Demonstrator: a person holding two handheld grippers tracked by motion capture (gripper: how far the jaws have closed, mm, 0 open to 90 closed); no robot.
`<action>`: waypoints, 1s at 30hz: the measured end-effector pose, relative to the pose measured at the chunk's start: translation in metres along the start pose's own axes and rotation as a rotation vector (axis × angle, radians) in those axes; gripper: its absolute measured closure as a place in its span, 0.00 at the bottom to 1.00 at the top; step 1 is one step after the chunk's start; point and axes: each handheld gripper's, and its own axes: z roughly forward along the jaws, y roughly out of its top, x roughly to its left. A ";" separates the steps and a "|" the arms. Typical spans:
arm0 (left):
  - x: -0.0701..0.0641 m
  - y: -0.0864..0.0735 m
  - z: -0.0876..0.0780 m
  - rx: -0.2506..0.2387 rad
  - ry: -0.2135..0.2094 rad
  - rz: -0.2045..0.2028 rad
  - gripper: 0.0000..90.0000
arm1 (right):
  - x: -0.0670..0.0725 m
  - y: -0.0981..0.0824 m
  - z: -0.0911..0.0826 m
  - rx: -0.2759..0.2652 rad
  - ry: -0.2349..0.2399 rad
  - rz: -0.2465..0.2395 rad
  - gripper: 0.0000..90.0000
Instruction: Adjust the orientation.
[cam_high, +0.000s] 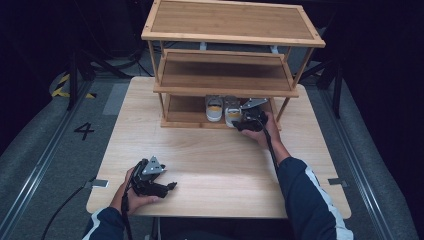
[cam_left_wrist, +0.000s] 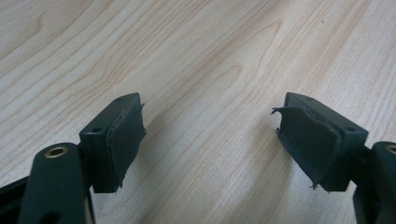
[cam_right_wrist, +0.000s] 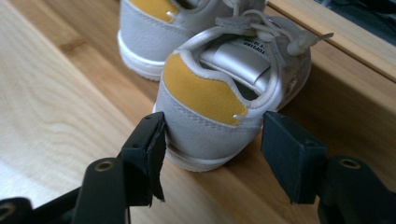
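Left gripper (cam_left_wrist: 210, 135) hanging open over bare wooden tabletop (cam_left_wrist: 201, 56)

Two black jaws rise from the bottom corners and stand well apart, with nothing between them but pale wood grain running diagonally across the frame. Each jaw carries a dark rubbery pad: the pad (cam_left_wrist: 126, 140) on the jaw at the left of the frame peels a little along its upper edge, and the pad (cam_left_wrist: 306, 140) on the jaw at the right is frayed, its top corner curling away from the block behind it. A brass-coloured screw hole (cam_left_wrist: 57, 151) shows on the arm at the left of the frame, another at the right edge. Soft shadows of both jaws lie on the wood just beneath them.
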 end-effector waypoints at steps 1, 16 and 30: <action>0.000 0.000 0.000 0.000 0.000 0.000 0.25 | -0.001 0.000 0.002 -0.003 -0.006 0.006 0.46; 0.001 0.000 0.000 0.000 -0.007 0.002 0.25 | 0.002 0.009 0.021 -0.006 -0.070 0.039 0.45; 0.001 0.000 0.000 0.000 -0.011 0.003 0.25 | 0.010 0.013 0.013 0.036 -0.070 -0.001 0.42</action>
